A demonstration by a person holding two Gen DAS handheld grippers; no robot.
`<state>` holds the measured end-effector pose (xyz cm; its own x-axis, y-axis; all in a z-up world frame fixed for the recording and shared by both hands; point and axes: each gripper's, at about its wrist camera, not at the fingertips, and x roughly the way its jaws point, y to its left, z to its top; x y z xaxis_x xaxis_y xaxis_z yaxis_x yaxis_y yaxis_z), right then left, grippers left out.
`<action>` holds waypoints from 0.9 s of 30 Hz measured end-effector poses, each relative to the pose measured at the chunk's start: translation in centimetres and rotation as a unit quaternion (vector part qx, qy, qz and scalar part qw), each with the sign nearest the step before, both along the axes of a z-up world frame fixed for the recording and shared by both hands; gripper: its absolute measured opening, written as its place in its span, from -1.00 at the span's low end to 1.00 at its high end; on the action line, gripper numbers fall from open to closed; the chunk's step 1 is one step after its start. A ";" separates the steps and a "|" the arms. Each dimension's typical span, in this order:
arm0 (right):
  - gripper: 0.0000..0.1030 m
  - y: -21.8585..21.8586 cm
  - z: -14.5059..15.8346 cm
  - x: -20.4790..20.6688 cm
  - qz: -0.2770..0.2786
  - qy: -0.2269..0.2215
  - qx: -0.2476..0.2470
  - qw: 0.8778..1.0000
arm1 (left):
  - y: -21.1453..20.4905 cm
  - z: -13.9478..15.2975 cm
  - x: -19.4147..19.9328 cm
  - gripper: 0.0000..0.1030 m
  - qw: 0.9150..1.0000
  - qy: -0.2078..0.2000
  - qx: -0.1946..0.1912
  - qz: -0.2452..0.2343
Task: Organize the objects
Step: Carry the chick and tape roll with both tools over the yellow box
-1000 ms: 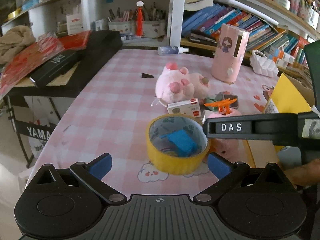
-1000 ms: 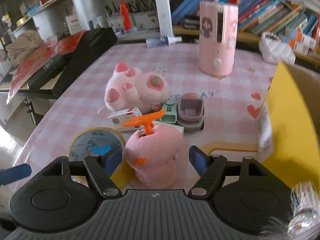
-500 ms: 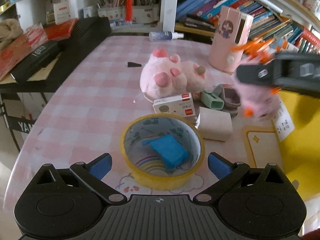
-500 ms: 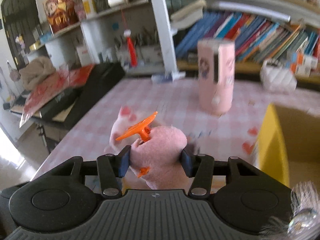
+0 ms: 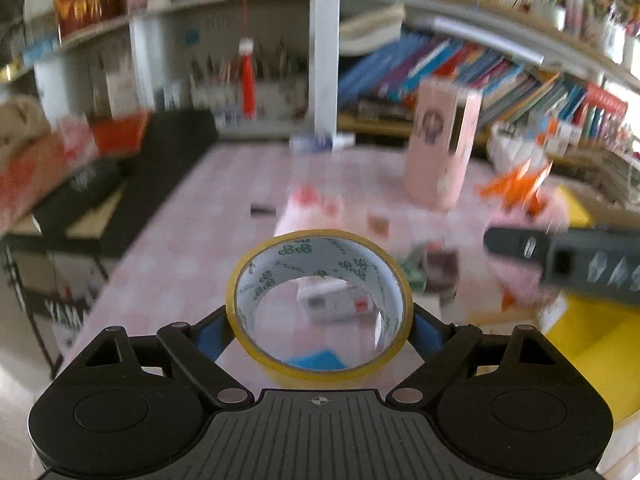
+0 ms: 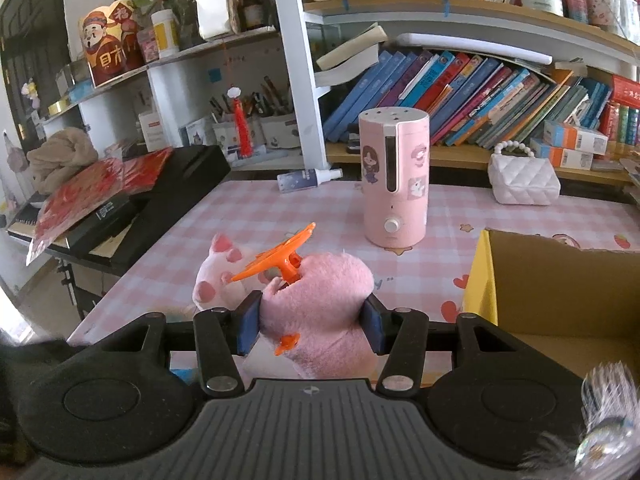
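Two grippers each carry something above a pink checked table (image 6: 320,208), and both loads could slip. The left gripper (image 5: 320,326) has its jaws closing on a roll of yellow tape (image 5: 320,300), one blue pad on each outer side of the ring; the roll looks lifted off the table near its front edge, tilted so its pale printed inside faces the camera. It is a thin, smooth hoop held only at two points, so it could pivot or drop if the squeeze is light, or be pressed out of round if it is hard. The right gripper (image 6: 310,324) is clamped at a middling width on a pink plush toy (image 6: 320,300) with an orange plastic propeller (image 6: 276,256) on top and a small orange foot below. The soft body gives under the pads and could slide out, and the jutting propeller could catch the wall of the open cardboard box (image 6: 560,296), yellow on the outside, standing at the table's right edge, probably where these things go. A second pink plush (image 6: 216,276) lies on the table just behind the held one.
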<state>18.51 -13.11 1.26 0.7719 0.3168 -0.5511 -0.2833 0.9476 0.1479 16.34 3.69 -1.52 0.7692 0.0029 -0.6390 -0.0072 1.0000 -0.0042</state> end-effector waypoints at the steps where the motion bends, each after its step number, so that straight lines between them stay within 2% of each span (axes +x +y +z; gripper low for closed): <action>1: -0.05 0.0 0.0 -0.1 -0.002 0.002 -0.002 1.000 | 0.0 0.1 -0.1 0.76 1.000 0.002 0.000 -0.003; 11: -0.05 -0.2 0.4 -2.8 -0.019 0.002 -0.002 1.000 | 2.0 2.4 -4.3 0.76 0.997 -0.047 -0.059 0.011; 18: -0.05 0.2 1.2 -6.2 -0.020 -0.015 -0.009 1.000 | 2.7 3.6 -7.8 0.76 0.995 -0.071 -0.067 -0.014; 27: -0.05 0.4 0.8 -10.9 -0.045 0.009 -0.004 0.999 | 3.6 3.6 -12.0 0.76 0.995 -0.065 -0.066 -0.027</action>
